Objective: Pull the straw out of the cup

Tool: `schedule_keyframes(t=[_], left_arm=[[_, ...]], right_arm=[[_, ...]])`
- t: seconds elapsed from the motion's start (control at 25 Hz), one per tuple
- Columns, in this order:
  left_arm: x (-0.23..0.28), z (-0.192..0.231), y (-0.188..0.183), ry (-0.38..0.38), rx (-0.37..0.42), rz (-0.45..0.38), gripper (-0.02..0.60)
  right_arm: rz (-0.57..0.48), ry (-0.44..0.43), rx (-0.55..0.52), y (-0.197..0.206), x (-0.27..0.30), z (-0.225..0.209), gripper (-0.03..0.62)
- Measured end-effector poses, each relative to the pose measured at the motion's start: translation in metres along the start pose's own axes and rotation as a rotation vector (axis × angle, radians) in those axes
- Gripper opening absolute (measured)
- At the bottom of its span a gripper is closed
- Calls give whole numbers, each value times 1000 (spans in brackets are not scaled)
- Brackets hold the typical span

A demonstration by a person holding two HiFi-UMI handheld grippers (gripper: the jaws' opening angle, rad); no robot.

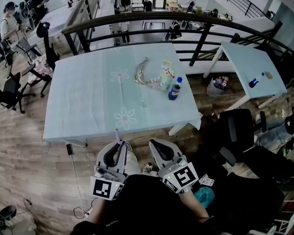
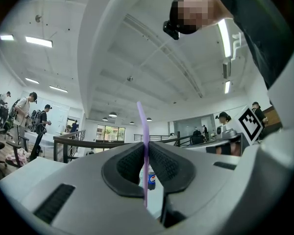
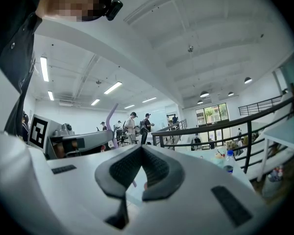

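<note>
My left gripper is shut on a thin purple straw that sticks up from its jaws, below the table's front edge. In the left gripper view the straw runs upright through the closed pads of my left gripper. My right gripper hovers beside it, close to my body. Its jaws are shut with nothing between them. The right gripper view also shows the straw and the left gripper. A faint clear cup-like shape stands mid-table, far from both grippers.
The light blue table carries a blue-capped soda bottle, a looped strap and small items. A black railing runs behind it. A second table stands at the right, and office chairs are nearby. People stand in the far-left background.
</note>
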State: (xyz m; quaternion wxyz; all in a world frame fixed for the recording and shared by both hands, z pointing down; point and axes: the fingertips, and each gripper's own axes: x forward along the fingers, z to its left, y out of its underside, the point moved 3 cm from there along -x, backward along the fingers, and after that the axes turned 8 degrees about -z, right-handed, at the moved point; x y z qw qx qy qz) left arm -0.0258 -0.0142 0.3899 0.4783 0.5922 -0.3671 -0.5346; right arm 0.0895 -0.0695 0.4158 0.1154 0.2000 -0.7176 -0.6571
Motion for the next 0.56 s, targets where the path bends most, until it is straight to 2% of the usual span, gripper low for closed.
schedule_keyframes(t=[0.16, 0.56], left_arm=[[-3, 2, 5, -14, -6, 22, 37], [4, 3, 4, 4, -3, 5, 37]], right_arm=[[-6, -3, -2, 0, 0, 0, 6], [-4, 10, -5, 0, 3, -4, 6]])
